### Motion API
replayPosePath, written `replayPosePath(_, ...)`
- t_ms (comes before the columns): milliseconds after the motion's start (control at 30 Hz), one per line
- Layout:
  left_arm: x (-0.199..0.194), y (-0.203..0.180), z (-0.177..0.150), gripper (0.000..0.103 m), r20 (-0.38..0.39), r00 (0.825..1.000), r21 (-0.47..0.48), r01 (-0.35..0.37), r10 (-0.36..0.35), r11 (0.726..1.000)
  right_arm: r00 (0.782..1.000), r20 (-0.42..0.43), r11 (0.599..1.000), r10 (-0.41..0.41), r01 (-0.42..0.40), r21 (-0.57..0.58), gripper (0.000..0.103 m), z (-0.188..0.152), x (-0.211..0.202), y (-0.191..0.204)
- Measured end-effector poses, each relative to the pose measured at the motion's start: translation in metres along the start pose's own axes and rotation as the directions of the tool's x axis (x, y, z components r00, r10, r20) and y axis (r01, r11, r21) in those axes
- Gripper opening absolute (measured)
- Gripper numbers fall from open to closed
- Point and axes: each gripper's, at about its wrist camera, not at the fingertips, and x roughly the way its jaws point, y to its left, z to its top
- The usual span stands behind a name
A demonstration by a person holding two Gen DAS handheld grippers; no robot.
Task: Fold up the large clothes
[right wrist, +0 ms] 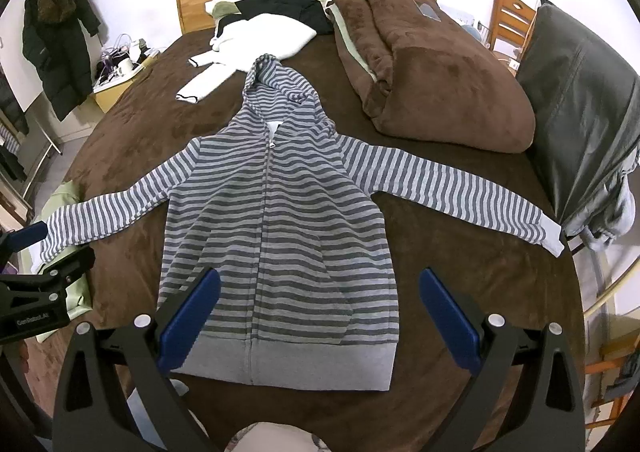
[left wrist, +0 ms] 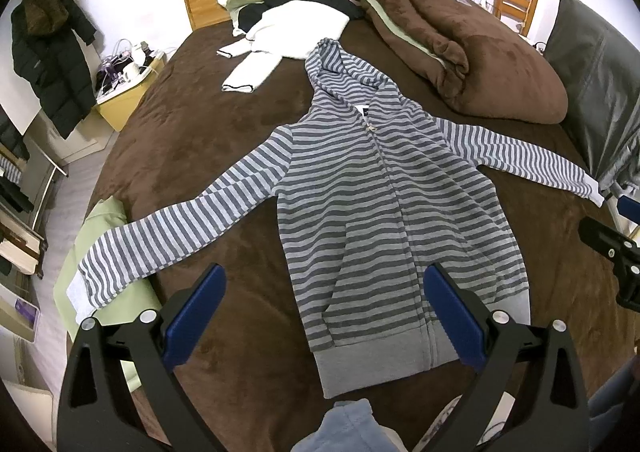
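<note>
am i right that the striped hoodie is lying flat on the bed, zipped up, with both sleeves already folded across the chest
Not quite. The striped hoodie does lie flat on the bed, zipped up, but its sleeves are not folded: both are spread straight out to the sides, as the right wrist view shows. The left gripper and right gripper are both open, holding nothing.

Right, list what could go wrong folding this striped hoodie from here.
The grey-and-blue striped zip hoodie has its left sleeve cuff hanging off the bed edge; it may drag or slip. The hood touches the white sweater, which could snag. Both the left gripper and right gripper are open, gripping nothing.
</note>
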Motion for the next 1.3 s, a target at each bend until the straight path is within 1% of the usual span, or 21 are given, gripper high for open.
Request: replayPosePath(1300,0.0026,0.0019,-0.0022,0.097,-0.002,1.0,-0.007,0.001,-0.001,1.0,1.0,-0.011,1.0,0.001,-0.001,-0.006,0.097,-0.0015,0.0038,0.0041)
